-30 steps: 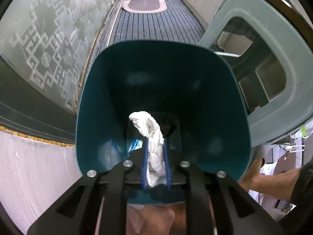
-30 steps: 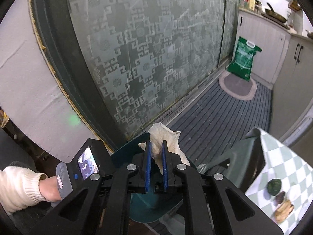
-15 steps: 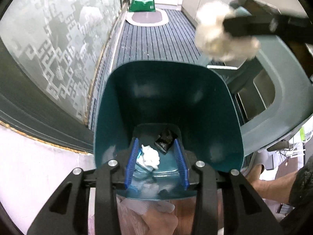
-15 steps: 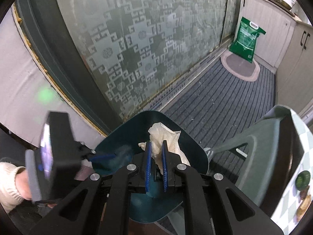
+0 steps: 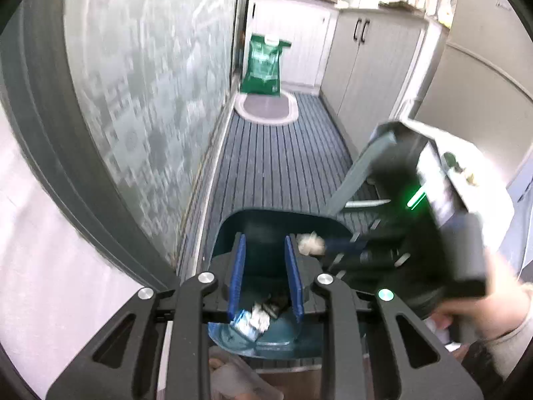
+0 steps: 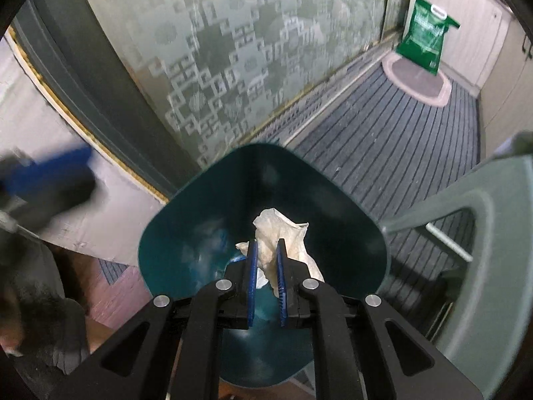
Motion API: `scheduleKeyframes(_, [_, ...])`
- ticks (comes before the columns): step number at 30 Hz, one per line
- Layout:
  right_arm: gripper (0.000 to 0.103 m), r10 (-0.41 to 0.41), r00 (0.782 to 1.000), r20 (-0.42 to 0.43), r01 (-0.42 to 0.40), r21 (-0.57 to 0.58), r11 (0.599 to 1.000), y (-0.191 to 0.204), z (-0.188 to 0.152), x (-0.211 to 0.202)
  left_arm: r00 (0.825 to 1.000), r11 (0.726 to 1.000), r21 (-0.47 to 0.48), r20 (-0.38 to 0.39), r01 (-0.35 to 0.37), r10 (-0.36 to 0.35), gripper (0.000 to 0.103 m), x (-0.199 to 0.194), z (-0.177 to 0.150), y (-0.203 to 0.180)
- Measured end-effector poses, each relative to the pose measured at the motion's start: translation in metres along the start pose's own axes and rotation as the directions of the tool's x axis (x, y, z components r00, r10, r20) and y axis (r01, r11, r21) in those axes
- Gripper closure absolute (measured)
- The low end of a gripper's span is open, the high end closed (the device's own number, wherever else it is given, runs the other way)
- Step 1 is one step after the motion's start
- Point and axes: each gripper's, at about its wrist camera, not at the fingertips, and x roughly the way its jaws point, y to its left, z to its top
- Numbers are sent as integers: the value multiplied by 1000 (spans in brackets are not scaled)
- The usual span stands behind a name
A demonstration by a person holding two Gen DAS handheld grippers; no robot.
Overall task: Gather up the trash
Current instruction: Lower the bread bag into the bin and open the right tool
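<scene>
Right gripper (image 6: pixel 266 273) pinches a crumpled tissue (image 6: pixel 283 236) over the teal bin's (image 6: pixel 359 233) mouth; release is outstanding. Left gripper (image 5: pixel 265 276) holds nothing, jaws closing above it. Discarded wrappers (image 5: pixel 253 318) already lie at the bottom.

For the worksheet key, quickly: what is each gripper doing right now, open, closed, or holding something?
Left gripper: jaws closing, nothing between them, above the teal bin.
Right gripper: shut on a crumpled tissue over the bin.
</scene>
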Motion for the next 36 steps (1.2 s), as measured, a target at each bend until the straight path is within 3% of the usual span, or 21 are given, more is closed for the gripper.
scheduleKeyframes(8, [91, 8, 996, -88, -10, -16, 1000, 7, -17, 40, 993, 1000, -5, 121, 7, -7, 76, -39, 25, -12])
scheduleKeyframes(14, [89, -15, 990, -138, 10, -41, 999, 10, -28, 66, 978, 1000, 0, 209, 21, -20, 68, -65, 39, -24])
scheduleKeyframes(15, [86, -23, 989, -148, 16, -46, 999, 10, -31, 70, 976, 1000, 1, 218, 24, -24, 66, -69, 41, -26])
scheduleKeyframes(17, [62, -42, 987, -153, 35, -51, 998, 9, -34, 75, 971, 1000, 4, 238, 27, -27, 64, -75, 44, -29])
scheduleKeyframes(19, [48, -43, 987, -154, 36, -50, 998, 9, -37, 76, 966, 999, 6, 256, 34, -34, 59, -81, 45, -31])
scheduleKeyframes(20, [48, -42, 987, -153, 35, -51, 998, 8, -38, 75, 964, 999, 7, 264, 38, -38, 57, -83, 46, -32])
scheduleKeyframes(27, [48, -28, 996, -89, 22, -72, 997, 14, -33, 48, 950, 999, 0, 309, 39, -37, 51, -97, 50, -38])
scheduleKeyframes(36, [48, 17, 994, 109, -6, -103, 995, 28, -12, -39, 936, 998, -28, 351, 54, -41, 48, -111, 58, -35])
